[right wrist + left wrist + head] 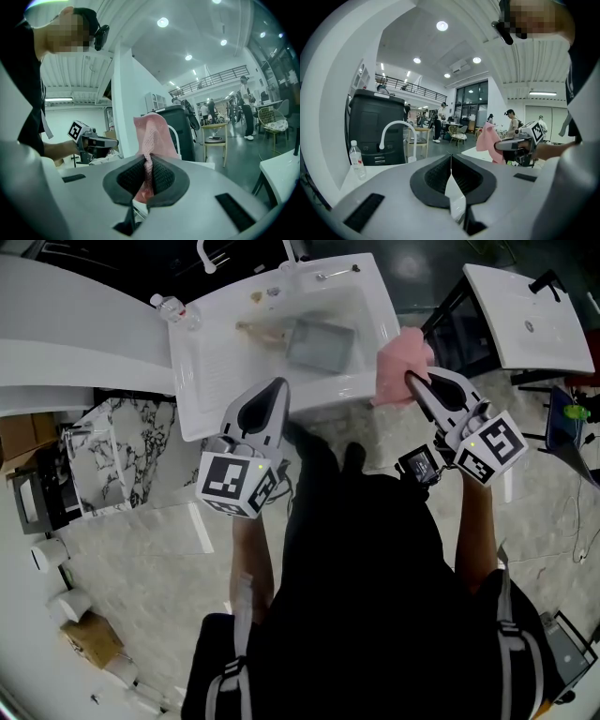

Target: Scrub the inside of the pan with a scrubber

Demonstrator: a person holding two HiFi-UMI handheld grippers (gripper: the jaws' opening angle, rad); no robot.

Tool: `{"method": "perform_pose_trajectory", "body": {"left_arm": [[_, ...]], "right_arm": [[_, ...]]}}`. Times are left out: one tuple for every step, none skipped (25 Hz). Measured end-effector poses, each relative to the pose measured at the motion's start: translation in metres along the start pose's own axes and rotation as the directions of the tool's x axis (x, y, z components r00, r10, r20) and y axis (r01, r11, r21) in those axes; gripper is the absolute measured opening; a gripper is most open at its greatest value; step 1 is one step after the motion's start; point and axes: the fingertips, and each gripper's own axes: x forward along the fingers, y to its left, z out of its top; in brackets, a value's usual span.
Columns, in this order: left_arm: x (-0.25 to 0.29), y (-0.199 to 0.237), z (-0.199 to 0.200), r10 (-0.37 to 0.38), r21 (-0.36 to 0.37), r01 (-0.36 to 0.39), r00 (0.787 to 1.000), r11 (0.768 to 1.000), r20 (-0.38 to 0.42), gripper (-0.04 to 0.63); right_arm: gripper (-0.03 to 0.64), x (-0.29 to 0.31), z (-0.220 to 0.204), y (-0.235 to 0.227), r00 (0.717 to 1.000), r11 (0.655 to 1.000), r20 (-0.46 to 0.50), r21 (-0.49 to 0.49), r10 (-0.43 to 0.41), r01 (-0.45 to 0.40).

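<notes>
White sink [220, 371] sitting upper centre, pan [321, 343] lying inside; right gripper [412, 381] clamping pink scrubber [397, 360]; left gripper [279, 383] closed, gripping nothing. Advising lowering scrubber flat onto pan floor, pressing evenly.

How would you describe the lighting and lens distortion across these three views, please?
Head view: heavy fisheye curves the white sink; dim overall, and the dark clothing swallows detail. Left gripper view: round black vignette, and the ceiling lamp glares. Right gripper view: same vignette, with the pink scrubber sharp and evenly lit.
</notes>
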Motion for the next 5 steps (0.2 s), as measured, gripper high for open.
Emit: {"method": "perform_pose_trajectory", "body": {"left_arm": [[0.0, 0.0, 0.0002, 0.0, -0.001, 0.0, 1.0, 1.0, 0.001, 0.034], [0.0, 0.0, 0.0001, 0.001, -0.002, -0.001, 1.0, 1.0, 0.003, 0.034], [0.0, 0.0, -0.0002, 0.003, -0.003, -0.003, 1.0, 1.0, 0.004, 0.034], [-0.0001, 0.0001, -0.0007, 0.006, -0.002, -0.006, 1.0, 1.0, 0.005, 0.034], [-0.0002, 0.0002, -0.0013, 0.01, -0.001, -0.01, 1.0, 1.0, 0.006, 0.034]], "right_arm": [[0.025, 0.0005, -0.0002, 0.0005, 1.0, 1.0, -0.001, -0.002, 0.001, -0.001], [0.025, 0.0009, -0.0005, 0.0008, 1.0, 1.0, -0.002, -0.006, 0.001, -0.001], [0.025, 0.0012, -0.0009, 0.0011, 1.0, 1.0, -0.003, -0.009, 0.002, -0.002], [0.025, 0.0014, -0.0014, 0.0014, 1.0, 1.0, -0.004, -0.011, 0.002, -0.003], [0.025, 0.0016, -0.0019, 0.0017, 1.0, 1.0, -0.005, -0.014, 0.003, -0.003]]}}
